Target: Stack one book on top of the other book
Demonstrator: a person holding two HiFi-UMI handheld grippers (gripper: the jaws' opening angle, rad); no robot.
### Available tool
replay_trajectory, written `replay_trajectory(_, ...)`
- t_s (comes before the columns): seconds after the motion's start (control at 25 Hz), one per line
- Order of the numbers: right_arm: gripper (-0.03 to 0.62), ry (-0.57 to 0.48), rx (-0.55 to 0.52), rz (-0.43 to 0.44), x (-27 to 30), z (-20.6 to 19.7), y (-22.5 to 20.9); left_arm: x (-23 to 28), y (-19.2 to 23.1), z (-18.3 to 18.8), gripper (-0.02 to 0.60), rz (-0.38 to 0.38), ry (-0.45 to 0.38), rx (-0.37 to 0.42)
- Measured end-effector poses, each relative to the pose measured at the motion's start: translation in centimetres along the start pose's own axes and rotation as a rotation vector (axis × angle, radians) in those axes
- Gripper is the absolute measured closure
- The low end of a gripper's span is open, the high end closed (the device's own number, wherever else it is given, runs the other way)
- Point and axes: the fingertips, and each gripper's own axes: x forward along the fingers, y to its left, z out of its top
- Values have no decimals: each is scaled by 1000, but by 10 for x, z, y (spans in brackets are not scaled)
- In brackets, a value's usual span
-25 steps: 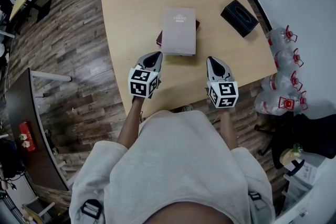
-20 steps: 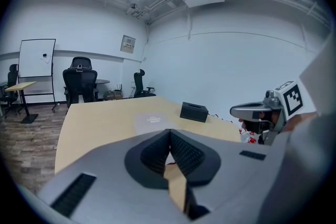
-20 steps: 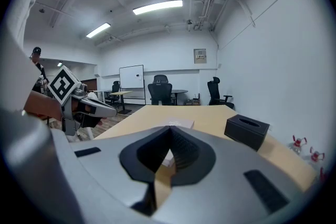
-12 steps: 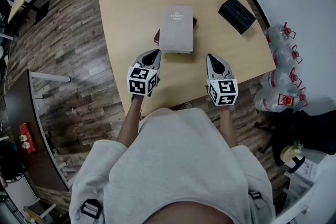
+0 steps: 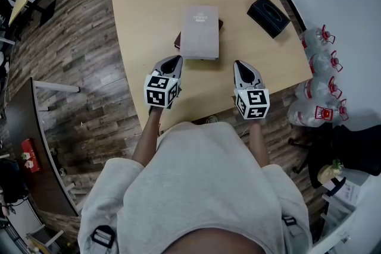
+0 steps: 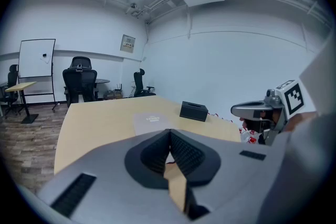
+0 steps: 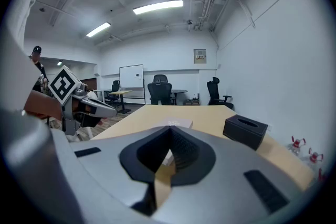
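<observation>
Well, both my claws are clenched with nothing in them. My left gripper (image 5: 174, 62) and my right gripper (image 5: 241, 64) hang side by side over the near edge of the table (image 5: 143, 6). Just beyond them the pale book (image 5: 200, 31) lies flat on the dark book (image 5: 178, 41), which shows only a sliver at its left. A black box (image 5: 269, 16) sits well apart to the right.

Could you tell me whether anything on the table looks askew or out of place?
The pale book lies on the dark book, but not squarely: the dark one peeks out at its left edge and far right corner. Nothing looks spilled or damaged.
</observation>
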Motion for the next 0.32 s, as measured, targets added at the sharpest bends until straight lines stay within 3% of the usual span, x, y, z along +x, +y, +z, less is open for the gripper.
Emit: replay_trajectory(0.32, 591, 6, -3, 9, 0, -2, 1, 0, 0, -2, 572, 6, 5, 10)
